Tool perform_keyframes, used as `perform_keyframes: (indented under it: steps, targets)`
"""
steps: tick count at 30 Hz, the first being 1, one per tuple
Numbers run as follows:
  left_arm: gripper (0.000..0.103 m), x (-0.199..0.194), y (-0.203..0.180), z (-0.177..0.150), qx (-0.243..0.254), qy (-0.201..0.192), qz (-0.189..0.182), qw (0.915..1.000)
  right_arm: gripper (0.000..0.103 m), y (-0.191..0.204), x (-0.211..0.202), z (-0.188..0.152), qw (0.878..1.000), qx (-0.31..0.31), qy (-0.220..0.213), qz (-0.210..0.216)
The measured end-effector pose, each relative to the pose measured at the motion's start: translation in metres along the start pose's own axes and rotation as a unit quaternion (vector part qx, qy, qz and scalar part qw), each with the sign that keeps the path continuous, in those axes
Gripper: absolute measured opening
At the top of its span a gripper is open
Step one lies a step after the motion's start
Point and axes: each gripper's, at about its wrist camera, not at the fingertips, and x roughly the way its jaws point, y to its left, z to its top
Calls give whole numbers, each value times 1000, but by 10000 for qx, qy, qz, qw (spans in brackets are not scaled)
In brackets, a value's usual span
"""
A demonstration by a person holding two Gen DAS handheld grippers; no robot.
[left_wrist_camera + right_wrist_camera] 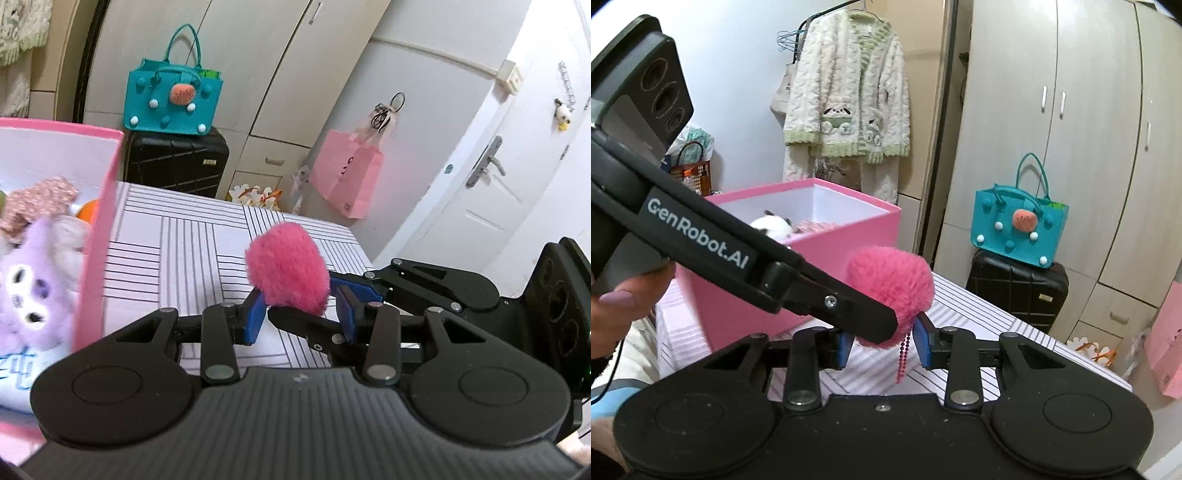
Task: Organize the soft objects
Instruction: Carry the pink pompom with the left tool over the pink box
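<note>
A fluffy pink pom-pom (288, 269) hangs above the striped table, held from two sides. In the left wrist view my left gripper (301, 315) is shut on its lower part, one blue pad on each side. My right gripper reaches in from the right, and one of its black fingers (306, 326) crosses under the pom-pom. In the right wrist view my right gripper (884, 345) is shut on the pom-pom (892, 288), and a pink bead chain (903, 356) dangles from it. The left gripper's finger (849, 314) crosses in front. The pink box (99, 236) on the left holds a purple plush (33, 284) and other soft toys.
The striped tablecloth (192, 243) lies under the grippers, with the pink box (849, 236) at its far side. Behind stand a black suitcase (177, 166) with a teal bag (173, 99) on it, a wardrobe, a pink paper bag (347, 177) and a door. A person's hand (617, 302) holds the left gripper.
</note>
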Motion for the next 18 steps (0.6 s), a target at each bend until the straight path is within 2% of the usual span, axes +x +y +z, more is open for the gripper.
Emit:
perform_keyframes:
  steps: [4, 10, 18]
  targets:
    - [40, -38, 2, 2, 179, -171, 57, 9997, 39, 17, -6, 18, 9995, 160, -77, 250]
    - [40, -89, 10, 7, 440, -472, 356, 9973, 39, 54, -3, 47, 9975, -223, -322, 592]
    - [41, -123, 45, 19, 367, -796, 801, 9929, 39, 85, 33, 82, 9936, -403, -426, 969]
